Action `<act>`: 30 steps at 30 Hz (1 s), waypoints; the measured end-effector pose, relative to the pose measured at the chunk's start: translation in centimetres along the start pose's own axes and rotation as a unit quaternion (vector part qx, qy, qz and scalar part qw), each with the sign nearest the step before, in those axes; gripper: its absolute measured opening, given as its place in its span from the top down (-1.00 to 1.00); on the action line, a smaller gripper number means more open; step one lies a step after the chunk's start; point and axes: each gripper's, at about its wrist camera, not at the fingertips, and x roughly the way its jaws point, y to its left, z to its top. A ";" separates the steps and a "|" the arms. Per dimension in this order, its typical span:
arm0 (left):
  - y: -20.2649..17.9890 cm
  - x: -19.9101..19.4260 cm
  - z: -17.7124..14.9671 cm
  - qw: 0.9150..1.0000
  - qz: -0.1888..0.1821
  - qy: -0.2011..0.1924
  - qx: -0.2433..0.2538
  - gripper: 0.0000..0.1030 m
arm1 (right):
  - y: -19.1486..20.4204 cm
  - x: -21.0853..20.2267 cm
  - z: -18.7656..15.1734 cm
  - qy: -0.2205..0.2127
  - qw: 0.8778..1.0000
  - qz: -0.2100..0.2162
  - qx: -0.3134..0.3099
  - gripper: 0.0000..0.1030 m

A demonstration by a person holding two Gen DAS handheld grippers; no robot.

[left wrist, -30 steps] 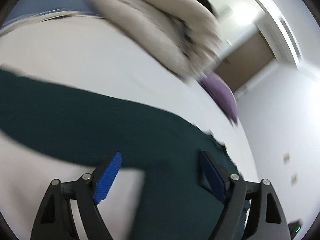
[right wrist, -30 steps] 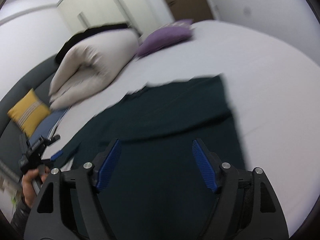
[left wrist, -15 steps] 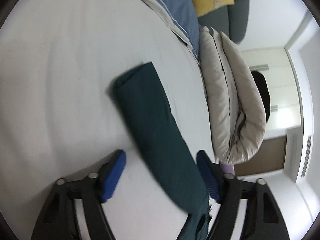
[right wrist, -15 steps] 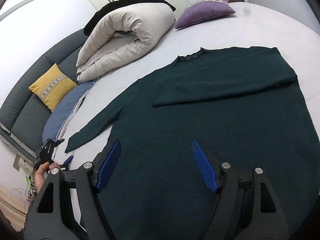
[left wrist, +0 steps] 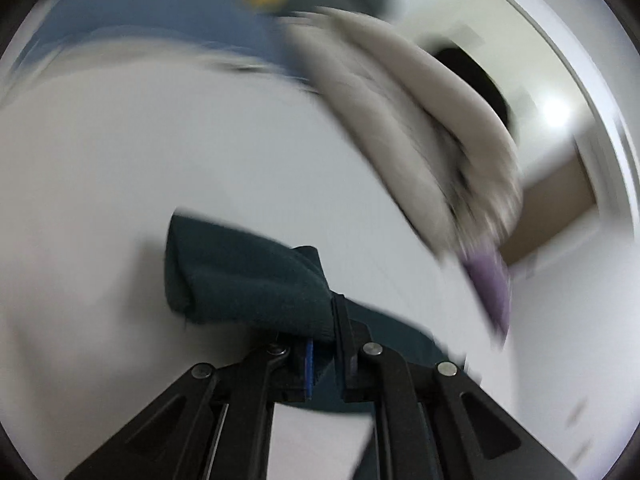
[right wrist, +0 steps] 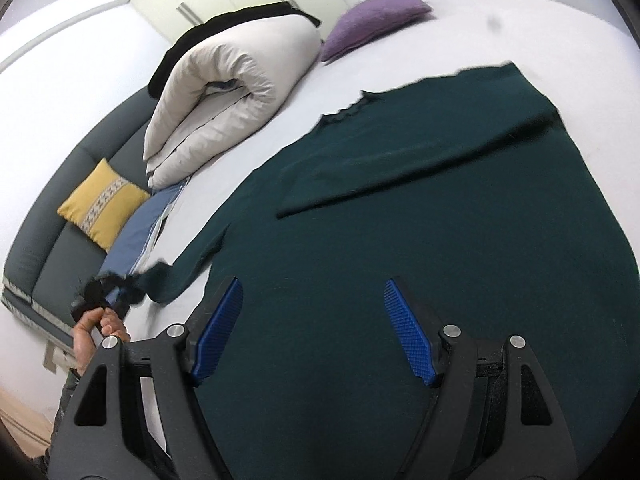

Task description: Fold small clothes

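While lying flat on white bed [right wrist: 500, 12], dark green sweater [right wrist: 400, 240] near rolled duvet [right wrist: 240, 92], purple pillow [right wrist: 376, 12]; left tool [left wrist: 324, 354] clamped on sleeve [left wrist: 248, 276], just closed; right tool [right wrist: 316, 328] apart above sweater.

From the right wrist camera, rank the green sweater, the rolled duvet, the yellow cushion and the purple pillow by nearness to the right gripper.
1. Green sweater: directly beneath the right gripper.
2. Yellow cushion: left, on the sofa.
3. Rolled duvet: upper left.
4. Purple pillow: top, far end of the bed.
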 end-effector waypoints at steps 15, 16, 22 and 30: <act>-22.1 7.2 -26.0 0.861 0.035 0.062 0.503 0.50 | -8.3 -0.7 2.0 -0.009 0.997 -0.028 0.074 -0.40; -21.8 7.2 -25.8 0.866 0.032 0.068 0.495 0.36 | -8.5 -0.2 2.3 -0.005 0.997 -0.023 0.078 -0.42; -18.7 4.7 -23.4 0.889 0.019 0.062 0.453 -0.66 | -6.4 4.9 5.4 0.033 0.996 0.024 0.074 -0.43; -13.1 3.3 -20.2 0.936 -0.001 0.089 0.340 -0.66 | -2.3 16.0 7.9 0.114 0.992 -0.005 0.044 -0.44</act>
